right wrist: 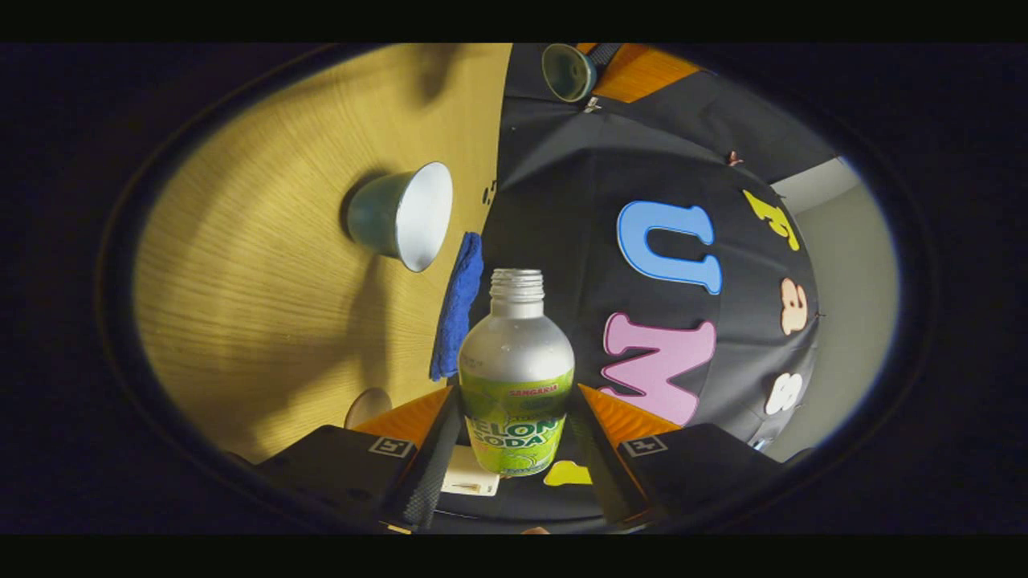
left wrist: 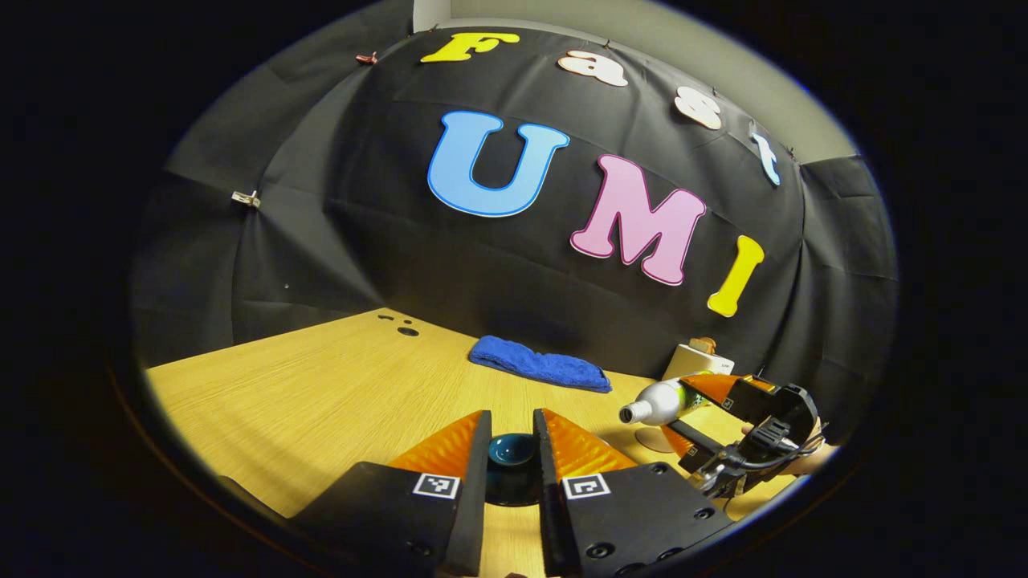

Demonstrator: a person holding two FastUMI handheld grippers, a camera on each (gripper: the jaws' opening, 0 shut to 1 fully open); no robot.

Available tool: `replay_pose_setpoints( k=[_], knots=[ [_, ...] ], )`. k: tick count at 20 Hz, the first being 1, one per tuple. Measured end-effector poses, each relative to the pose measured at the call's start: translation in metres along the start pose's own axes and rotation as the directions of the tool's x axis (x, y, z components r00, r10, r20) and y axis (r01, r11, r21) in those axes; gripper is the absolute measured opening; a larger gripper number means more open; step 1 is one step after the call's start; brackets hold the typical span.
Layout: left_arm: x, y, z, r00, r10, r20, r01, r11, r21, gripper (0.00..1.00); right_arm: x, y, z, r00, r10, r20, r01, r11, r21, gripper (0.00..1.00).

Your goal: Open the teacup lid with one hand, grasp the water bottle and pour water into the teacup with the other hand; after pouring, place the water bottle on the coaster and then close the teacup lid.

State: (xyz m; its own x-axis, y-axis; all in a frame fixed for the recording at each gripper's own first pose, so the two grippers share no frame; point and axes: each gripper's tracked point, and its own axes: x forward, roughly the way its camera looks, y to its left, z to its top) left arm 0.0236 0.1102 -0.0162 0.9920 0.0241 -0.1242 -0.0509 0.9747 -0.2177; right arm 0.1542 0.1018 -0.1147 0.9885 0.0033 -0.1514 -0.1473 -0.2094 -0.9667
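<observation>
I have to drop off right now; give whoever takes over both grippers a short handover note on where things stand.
Left gripper: shut on the teacup lid, held off the cup.
Right gripper: shut on the water bottle, uncapped, tipped on its side, mouth toward the teacup.
Teacup: open, on the table; I cannot see water flowing or its fill level.
Coaster: on the table under the bottle, bare. A blue cloth lies by the wall.
Done: lid off, bottle grasped.
Left: finish pouring, set the bottle on the coaster, close the lid.
</observation>
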Motion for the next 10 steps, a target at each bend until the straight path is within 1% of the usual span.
replay_pose_setpoints(
  k=[1, 2, 3, 4, 5, 6, 7, 9, 10],
  knots=[
    [-0.0001, -0.0001, -0.0007, 1.0, 0.0, 0.0, 0.0, 1.0, 0.0, 0.35, 0.0013, -0.0005, -0.0008, 1.0, 0.004, 0.0, -0.004, 1.0, -0.008, 0.78],
    [0.0002, -0.0001, -0.0004, 1.0, 0.0, -0.001, 0.0, 1.0, -0.001, 0.32, 0.0014, -0.0004, -0.0018, 1.0, 0.008, -0.002, -0.008, 1.0, -0.014, 0.78],
    [0.0005, 0.0004, -0.001, 1.0, 0.0, -0.002, 0.0, 1.0, -0.002, 0.32, 0.0031, -0.0003, -0.0005, 1.0, 0.011, -0.002, -0.011, 1.0, -0.021, 0.78],
    [0.0002, 0.0004, -0.0005, 1.0, 0.0, -0.003, 0.0, 1.0, -0.004, 0.35, 0.0025, -0.0004, -0.0002, 1.0, 0.013, -0.002, -0.013, 1.0, -0.027, 0.78],
    [-0.0001, 0.0006, -0.0018, 1.0, -0.001, -0.005, 0.001, 1.0, -0.005, 0.32, 0.0031, -0.0003, 0.0002, 1.0, 0.013, 0.0, -0.013, 0.999, -0.036, 0.78],
    [0.0, 0.0008, -0.0016, 1.0, -0.001, -0.005, 0.001, 1.0, -0.006, 0.32, 0.0023, 0.0, 0.0008, 1.0, 0.013, 0.003, -0.013, 0.999, -0.046, 0.78],
    [0.0005, 0.0013, -0.002, 1.0, -0.002, -0.006, 0.002, 1.0, -0.008, 0.35, 0.0031, 0.0007, 0.0016, 1.0, 0.016, 0.005, -0.016, 0.998, -0.059, 0.78],
    [0.0004, 0.0017, -0.0019, 1.0, -0.001, -0.006, 0.001, 1.0, -0.009, 0.35, 0.0027, 0.0009, 0.003, 1.0, 0.022, 0.01, -0.022, 0.997, -0.077, 0.78],
    [0.0008, 0.0019, -0.0016, 1.0, 0.0, -0.006, 0.0, 1.0, -0.008, 0.32, 0.0025, 0.0008, 0.0037, 1.0, 0.024, 0.012, -0.023, 0.996, -0.084, 0.78]
  ],
)
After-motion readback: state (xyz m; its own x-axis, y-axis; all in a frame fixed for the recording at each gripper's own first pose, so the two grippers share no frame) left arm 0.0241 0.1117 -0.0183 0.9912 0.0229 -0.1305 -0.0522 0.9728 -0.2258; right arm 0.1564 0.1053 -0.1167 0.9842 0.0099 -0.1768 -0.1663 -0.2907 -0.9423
